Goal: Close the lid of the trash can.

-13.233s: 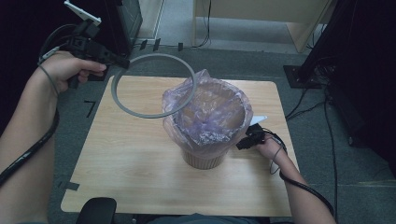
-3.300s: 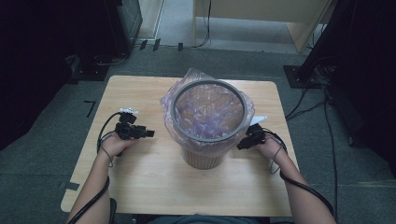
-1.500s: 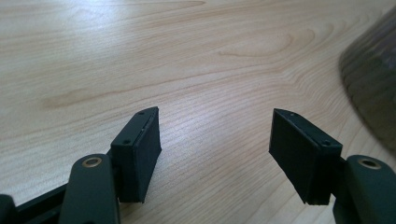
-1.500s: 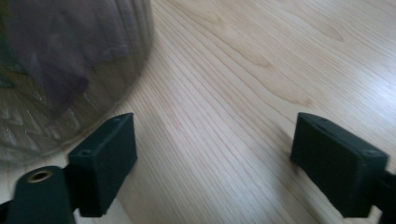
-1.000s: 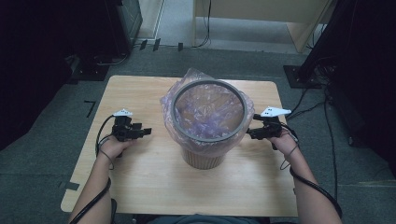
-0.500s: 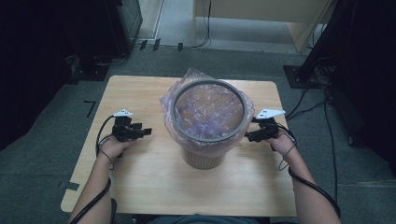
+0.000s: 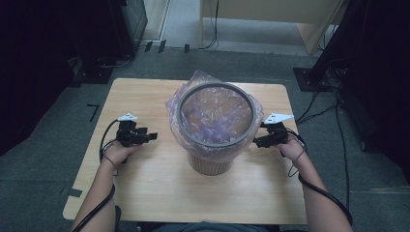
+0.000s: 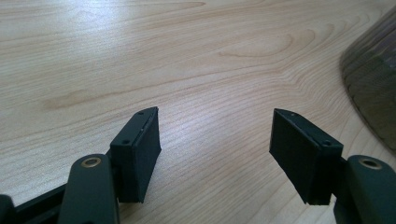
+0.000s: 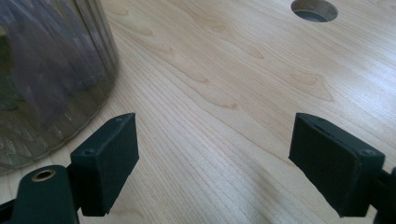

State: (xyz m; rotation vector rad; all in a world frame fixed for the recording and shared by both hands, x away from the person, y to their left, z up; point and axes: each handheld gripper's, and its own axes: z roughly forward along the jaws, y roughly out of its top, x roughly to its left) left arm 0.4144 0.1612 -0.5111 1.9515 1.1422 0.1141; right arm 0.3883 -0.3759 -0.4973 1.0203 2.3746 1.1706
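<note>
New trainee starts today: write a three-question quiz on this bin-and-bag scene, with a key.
1. True or false: the grey ring sits on the rim of the bin, over the purple bag.
2. The left claw is: A) shut on the bag, B) open beside the bin, C) inside the bin.
3. What lies between the fingers of the right claw in the right gripper view?

Key: 1. True. 2. B. 3. Nothing but the bare wooden table; the claw is open, with the bin at its left.
</note>
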